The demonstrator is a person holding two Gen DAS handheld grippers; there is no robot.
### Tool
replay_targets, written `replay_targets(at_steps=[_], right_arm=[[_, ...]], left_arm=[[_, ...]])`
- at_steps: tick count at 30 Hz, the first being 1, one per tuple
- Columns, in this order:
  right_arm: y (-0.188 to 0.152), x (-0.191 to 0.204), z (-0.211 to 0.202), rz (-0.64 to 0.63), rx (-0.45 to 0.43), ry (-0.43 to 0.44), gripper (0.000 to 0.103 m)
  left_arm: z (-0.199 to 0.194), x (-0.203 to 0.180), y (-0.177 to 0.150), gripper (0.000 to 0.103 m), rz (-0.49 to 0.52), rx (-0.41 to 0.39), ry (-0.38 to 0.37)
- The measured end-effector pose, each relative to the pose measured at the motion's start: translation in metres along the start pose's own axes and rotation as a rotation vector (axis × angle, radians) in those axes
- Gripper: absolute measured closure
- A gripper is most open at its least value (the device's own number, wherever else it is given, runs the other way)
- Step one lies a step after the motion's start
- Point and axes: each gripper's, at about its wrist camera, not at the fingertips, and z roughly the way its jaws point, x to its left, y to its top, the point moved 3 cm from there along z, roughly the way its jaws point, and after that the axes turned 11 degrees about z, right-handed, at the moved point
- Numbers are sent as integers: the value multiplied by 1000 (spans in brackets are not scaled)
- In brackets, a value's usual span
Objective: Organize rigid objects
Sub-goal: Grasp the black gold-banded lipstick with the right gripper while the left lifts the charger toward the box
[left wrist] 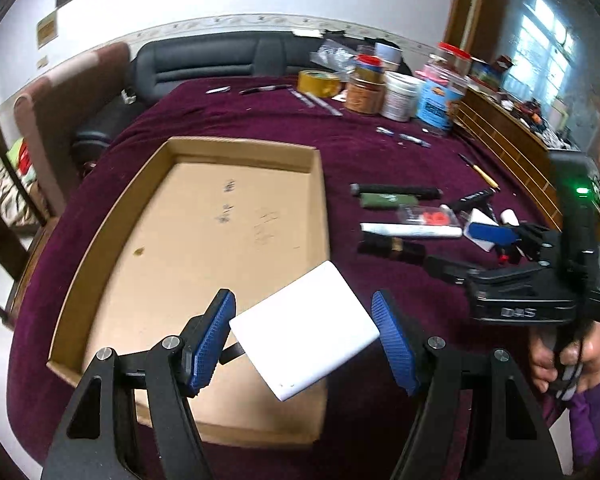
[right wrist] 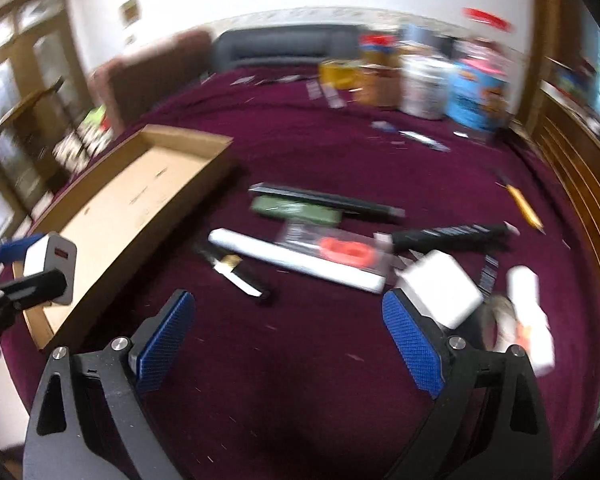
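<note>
Left claw (left wrist: pixel 304 340) grips a white, flat, round-cornered charger block (left wrist: pixel 306 332) betw. its blue pads, held above the near-right corner of the shallow cardboard tray (left wrist: pixel 112 216) on the maroon-clothed bench (left wrist: pixel 380 152). Right claw (right wrist: pixel 288 344) hangs released, jaws wide, nothing betw. them, over bare cloth. Left-wrist view alone shows the person's hand (left wrist: pixel 568 356) on the right tool's handle. Right-wrist view, blurred, alone shows the block's end face w/ a reddish port, plus a white cube adapter (right wrist: pixel 440 288) beside its right pad.
</note>
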Motion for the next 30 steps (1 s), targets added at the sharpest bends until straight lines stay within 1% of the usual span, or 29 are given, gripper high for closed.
replay_targets(at_steps=[1, 2, 3, 4, 5, 6, 7, 12, 14, 16, 18, 21, 24, 26, 28, 30], right_arm=[[1, 6, 10, -20, 28, 9, 16], [1, 11, 21, -34, 58, 9, 20], [2, 15, 29, -40, 81, 6, 28], [3, 17, 39, -43, 109, 0, 34], [4, 19, 46, -44, 128, -4, 37], [5, 21, 50, -47, 141, -7, 43], [5, 23, 54, -52, 152, -14, 45], [6, 43, 66, -121, 162, -60, 46], [7, 46, 64, -137, 168, -59, 54], [7, 51, 63, -123, 191, -38, 77], [8, 51, 62, -122, 200, -54, 88], [11, 45, 59, -89, 214, -56, 88], [24, 42, 47, -10, 202, -1, 88], [40, 42, 36, 61, 187, 68, 88], [56, 49, 34, 126, 189, 143, 88], [69, 57, 37, 179, 193, 203, 88]], left_arm=[[0, 3, -2, 38, -8, 1, 4], [-1, 7, -4, 38, -16, 1, 8], [-1, 10, -7, 38, -25, 1, 11], [-1, 13, -8, 38, -33, -1, 10], [-1, 16, -9, 38, -41, -2, 7], [-2, 20, -11, 38, -46, -4, 6], [-2, 23, -12, 38, -52, -5, 5], [-1, 34, -18, 38, -77, -8, -2], [-2, 38, -18, 38, -82, -8, -1], [-4, 42, -17, 38, -84, -11, 2], [-6, 46, -15, 38, -82, -13, 2], [-6, 55, -4, 38, -80, -8, -2], [-1, 64, 14, 38, -82, -1, -18], [8, 72, 29, 38, -99, 10, -30], [21, 80, 43, 38, -116, 22, -45], [41, 87, 57, 38, -154, 49, -83]])
